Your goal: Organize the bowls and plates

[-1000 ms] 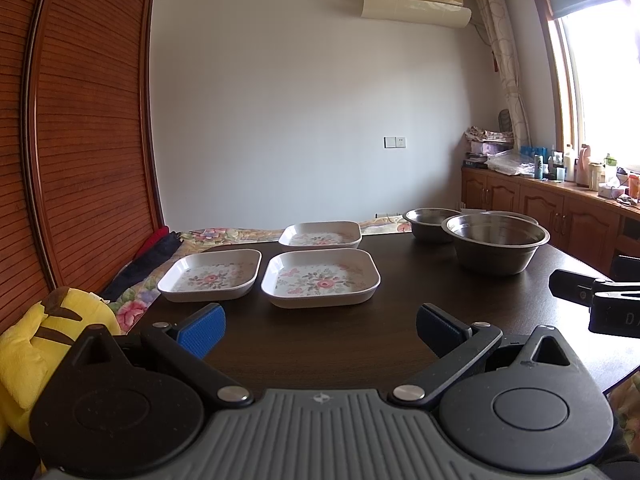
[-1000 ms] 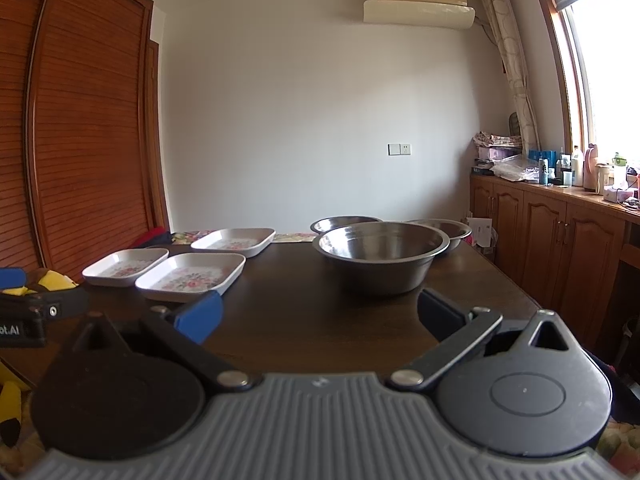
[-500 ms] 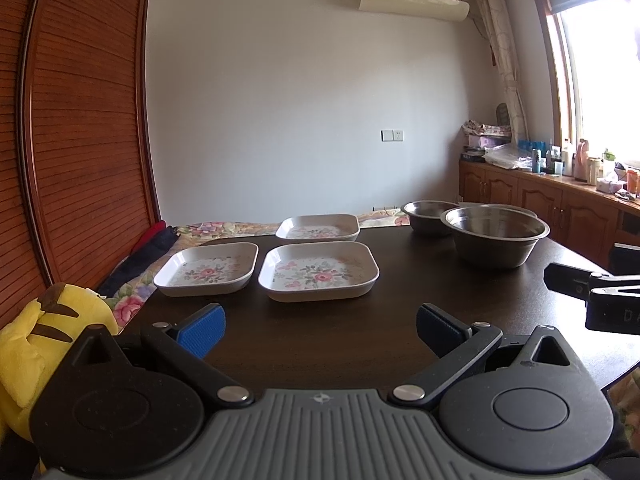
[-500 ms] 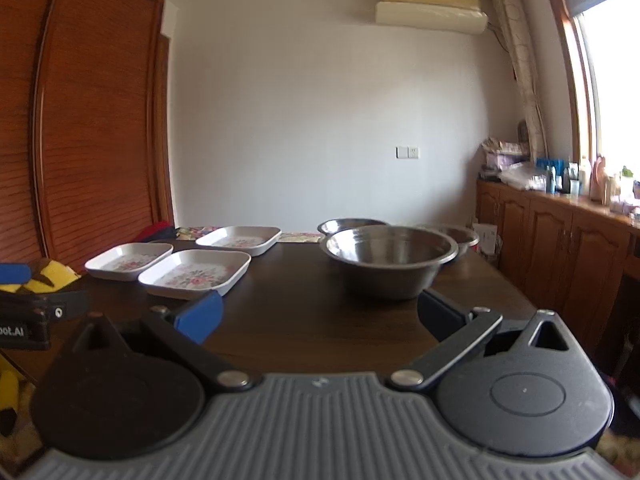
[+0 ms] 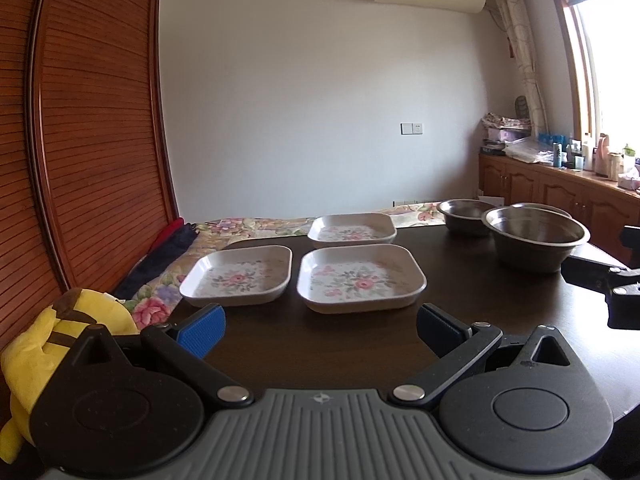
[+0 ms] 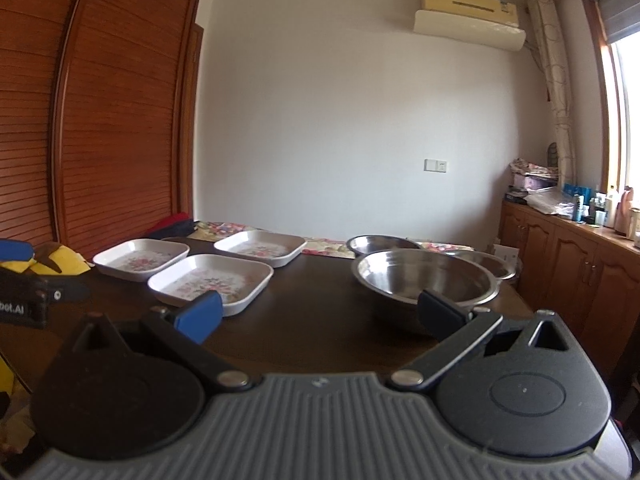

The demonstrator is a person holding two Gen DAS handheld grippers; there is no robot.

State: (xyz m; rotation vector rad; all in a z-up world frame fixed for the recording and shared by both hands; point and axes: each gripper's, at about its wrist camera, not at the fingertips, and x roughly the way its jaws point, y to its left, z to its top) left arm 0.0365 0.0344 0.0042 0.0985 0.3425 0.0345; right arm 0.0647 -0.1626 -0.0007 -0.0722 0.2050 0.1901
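Three square white plates with flower prints lie on the dark table [image 5: 352, 344]: a left plate [image 5: 237, 275], a near plate [image 5: 360, 277] and a far plate [image 5: 352, 230]. To their right stand steel bowls, a big one [image 5: 534, 242] in front and a smaller one [image 5: 466, 216] behind. My left gripper [image 5: 320, 330] hovers open just short of the near plate, holding nothing. In the right wrist view, my right gripper [image 6: 320, 312] is open in front of the big bowl [image 6: 426, 280], beside the near plate [image 6: 210, 282]. A third bowl [image 6: 486, 263] sits behind.
A wooden slatted wardrobe [image 5: 80, 140] fills the left side. A yellow plush toy [image 5: 44, 344] lies at the table's left corner, next to a floral cloth [image 5: 160, 292]. Wooden cabinets [image 5: 560, 196] with bottles run along the right wall under the window.
Both grippers have risen and tilted down a little, so the plates and bowls sit lower in view and look closer. Both stay open. Nothing on the table has moved.
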